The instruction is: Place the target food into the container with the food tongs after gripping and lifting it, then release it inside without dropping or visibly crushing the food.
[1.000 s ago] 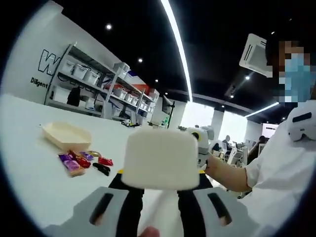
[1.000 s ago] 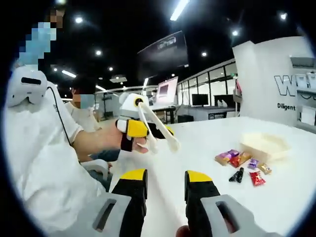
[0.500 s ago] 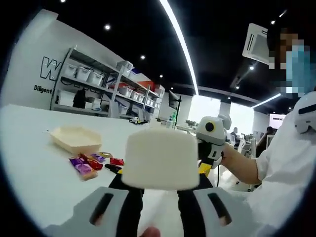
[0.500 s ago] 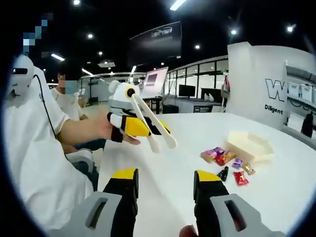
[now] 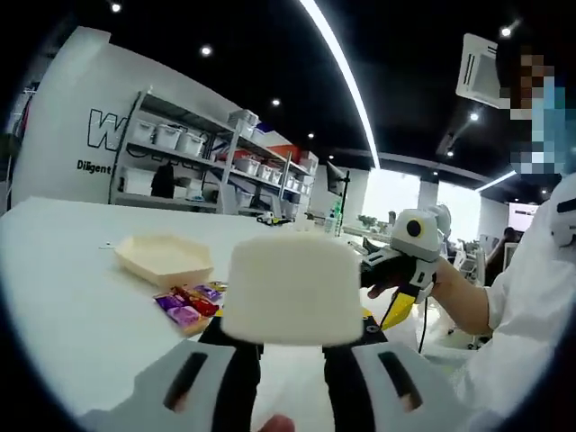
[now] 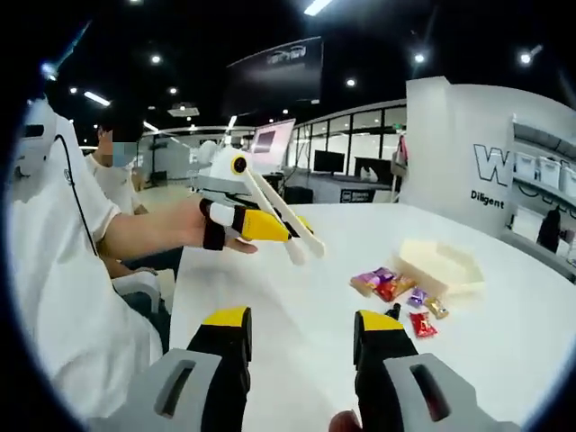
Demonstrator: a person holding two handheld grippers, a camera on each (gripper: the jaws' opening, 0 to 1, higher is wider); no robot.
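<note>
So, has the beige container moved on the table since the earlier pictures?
No. In the right gripper view the container lies just beyond the candy pile as before; its drift across both views is the cameras moving.

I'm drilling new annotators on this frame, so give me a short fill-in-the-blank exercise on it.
1. The left gripper holds a pair of white food ____.
2. The wrapped candies lie on the ____ table.
3. The jaws of the right gripper stand ____.
4. The cream container sits beside the ____.

Missing words: tongs; white; open; candies
</note>
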